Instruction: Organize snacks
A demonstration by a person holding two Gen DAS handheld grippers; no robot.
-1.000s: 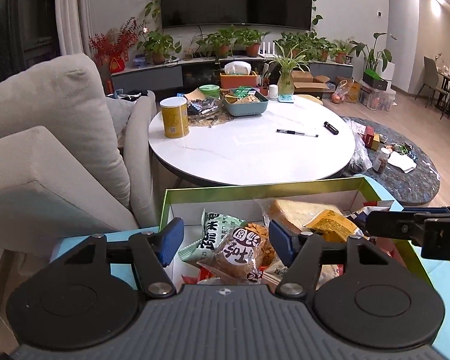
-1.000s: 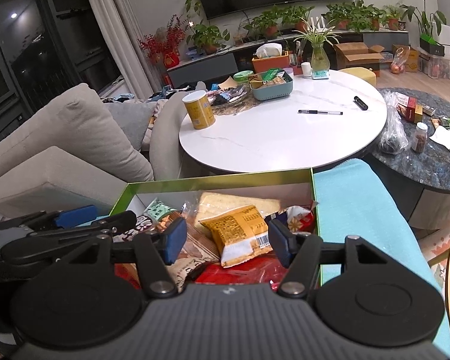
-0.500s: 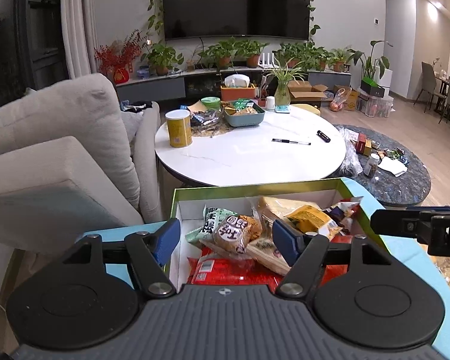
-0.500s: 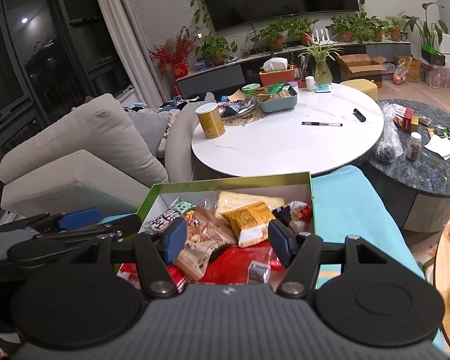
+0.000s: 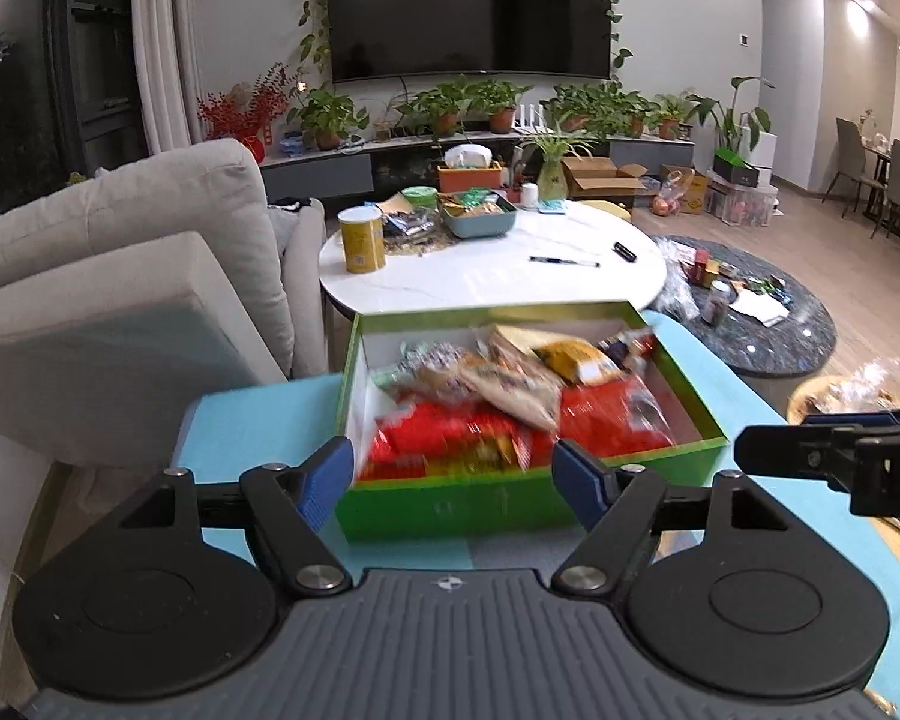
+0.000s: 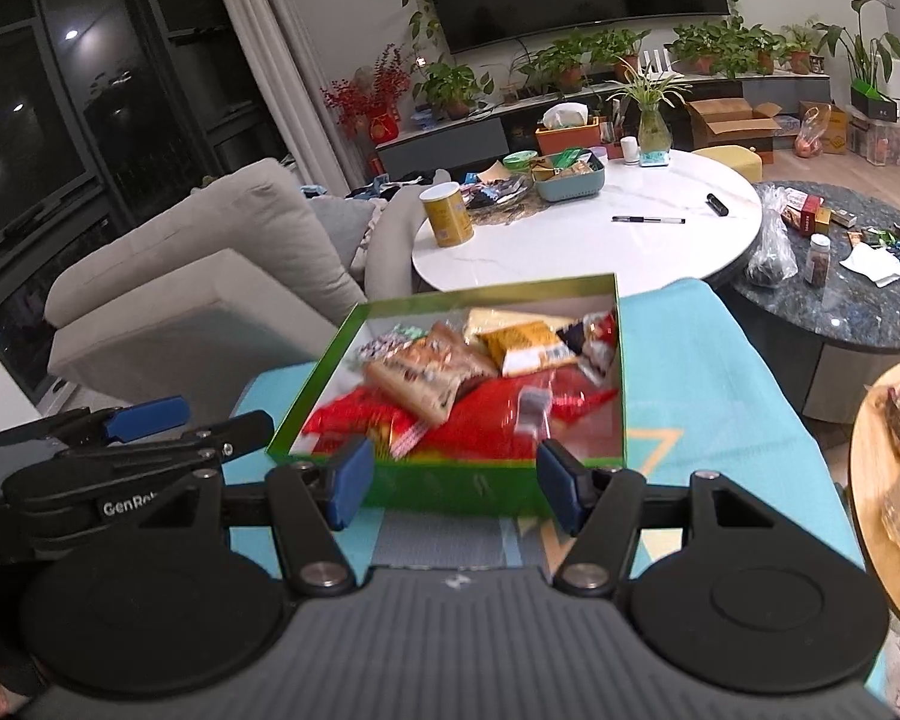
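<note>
1. Since the earlier frame I have drawn both hand-held grippers back from the green box (image 5: 528, 504). A second ago the blue pads sat over the snacks; now the box's whole near wall shows beyond them.
2. My left hand-held gripper (image 5: 453, 483) is opening, with nothing between its pads. They stand short of the box's near wall and do not touch it.
3. My right hand-held gripper (image 6: 450, 483) is wide apart and empty, also just short of the near wall.
4. The snack packets (image 6: 450, 378) lie heaped inside the box: red wrappers at the front, brown and yellow packets behind. Blur keeps me from reading their print.
5. The only writing I can read is "GenRo" on the left gripper's body, seen from the right wrist view.
6. The box rests on a turquoise cloth (image 6: 708, 396), with bare cloth on both sides of it.
7. Beyond it stands a round white tabletop (image 5: 486, 282), mostly bare, carrying a yellow can (image 5: 362, 239), a teal tray (image 5: 480, 222) and a pen (image 5: 564, 262).
</note>
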